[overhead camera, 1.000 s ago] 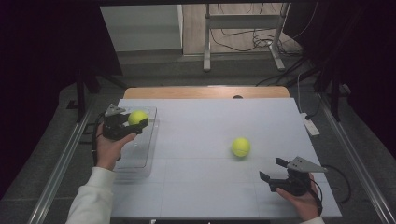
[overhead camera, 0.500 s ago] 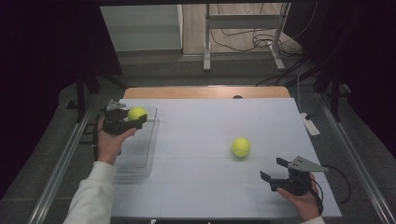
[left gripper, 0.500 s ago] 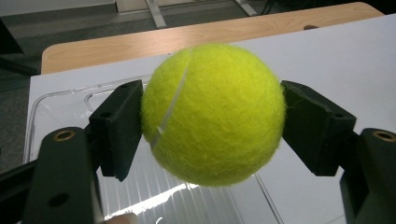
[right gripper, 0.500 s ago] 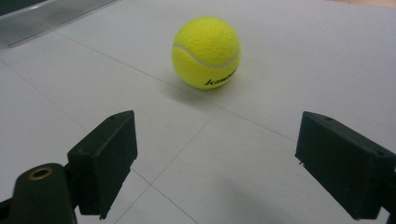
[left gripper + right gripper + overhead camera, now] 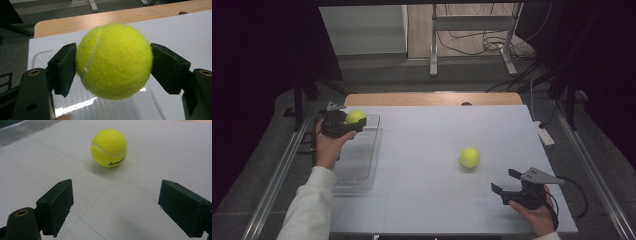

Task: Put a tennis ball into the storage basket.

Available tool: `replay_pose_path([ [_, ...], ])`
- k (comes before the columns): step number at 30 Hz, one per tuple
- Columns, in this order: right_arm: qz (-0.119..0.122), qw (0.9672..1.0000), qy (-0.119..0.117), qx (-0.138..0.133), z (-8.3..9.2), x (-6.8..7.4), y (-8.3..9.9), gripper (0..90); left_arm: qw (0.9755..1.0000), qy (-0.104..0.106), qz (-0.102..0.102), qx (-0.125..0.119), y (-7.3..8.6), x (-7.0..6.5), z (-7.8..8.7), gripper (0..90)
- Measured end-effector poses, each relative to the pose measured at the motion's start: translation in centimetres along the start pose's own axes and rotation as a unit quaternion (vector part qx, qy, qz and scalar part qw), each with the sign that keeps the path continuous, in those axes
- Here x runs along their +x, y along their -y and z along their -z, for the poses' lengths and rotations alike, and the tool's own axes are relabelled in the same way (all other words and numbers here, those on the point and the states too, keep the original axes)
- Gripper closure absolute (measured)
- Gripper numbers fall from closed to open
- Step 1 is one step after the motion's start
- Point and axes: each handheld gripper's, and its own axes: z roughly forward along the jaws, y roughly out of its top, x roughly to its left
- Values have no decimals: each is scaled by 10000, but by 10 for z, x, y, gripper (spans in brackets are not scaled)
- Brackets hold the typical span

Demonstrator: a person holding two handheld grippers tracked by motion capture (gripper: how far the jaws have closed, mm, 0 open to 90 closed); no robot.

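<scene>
My left gripper [image 5: 354, 120] [image 5: 113, 67] is shut on a yellow tennis ball [image 5: 355, 117] [image 5: 113, 61], holding it above the far end of a clear plastic tray [image 5: 357, 165] [image 5: 105, 106] at the table's left side. Both black pads [image 5: 63, 67] press the ball's sides. A second tennis ball [image 5: 469, 157] [image 5: 109, 147] with dark lettering lies on the white table surface, right of centre. My right gripper [image 5: 507, 185] [image 5: 125, 207] is open near the front right corner, resting low and pointing at that ball from a short distance, with nothing between its fingers.
The white table top [image 5: 437, 140] has a wooden strip [image 5: 432, 98] along its far edge. A white power strip [image 5: 543, 134] lies at the right edge. Metal rails run along both sides, and a stand with cables is on the floor behind.
My left gripper has carried its ball a little toward the far end of the tray. The right gripper and the loose ball have stayed put.
</scene>
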Motion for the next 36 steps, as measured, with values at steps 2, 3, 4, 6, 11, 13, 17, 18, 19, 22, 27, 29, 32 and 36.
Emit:
replay_pose_path([
  [2, -1, 10000, -16, 0, 0, 0, 0, 129, 10000, -20, 26, 5, -1, 2, 0, 265],
  [3, 2, 10000, -20, 6, -1, 1, 0, 129, 10000, -45, 39, 25, -2, 4, -1, 265],
  [4, 8, 10000, -17, 13, -1, 1, 0, 129, 10000, -72, 46, 44, -2, 5, -2, 265],
  [6, 10, 10000, -16, 24, -1, 0, 0, 129, 9999, -103, 65, 65, -3, 8, -4, 265],
  [11, 9, 10000, -1, 41, -1, 0, 1, 129, 9996, -167, 158, 150, -3, 12, -10, 265],
  [13, 5, 10000, -11, 36, -2, 0, 1, 129, 9995, -190, 175, 168, -4, 13, -13, 265],
  [17, 3, 10000, -5, 33, -2, 0, 1, 129, 9993, -238, 202, 213, -5, 15, -16, 265],
  [18, 3, 10000, -5, 33, -2, 0, 1, 129, 9992, -269, 185, 243, -5, 16, -17, 265],
  [19, 2, 10000, -4, 36, -2, 0, 1, 129, 9991, -284, 199, 252, -5, 17, -18, 265],
  [22, -1, 10000, -1, 33, -1, 0, 1, 130, 9988, -339, 233, 282, -5, 21, -19, 265],
  [27, 3, 10000, 0, 40, -2, 0, 1, 130, 9984, -388, 270, 302, -5, 24, -20, 265],
  [29, -2, 10000, 1, 41, -2, -1, 1, 130, 9982, -423, 284, 322, -4, 26, -21, 265],
  [32, 1, 10000, 4, 41, -2, 0, 1, 130, 9980, -436, 297, 345, -4, 27, -21, 265],
  [36, 1, 10000, 5, 43, -2, -1, 1, 130, 9978, -459, 284, 393, -3, 29, -24, 265],
])
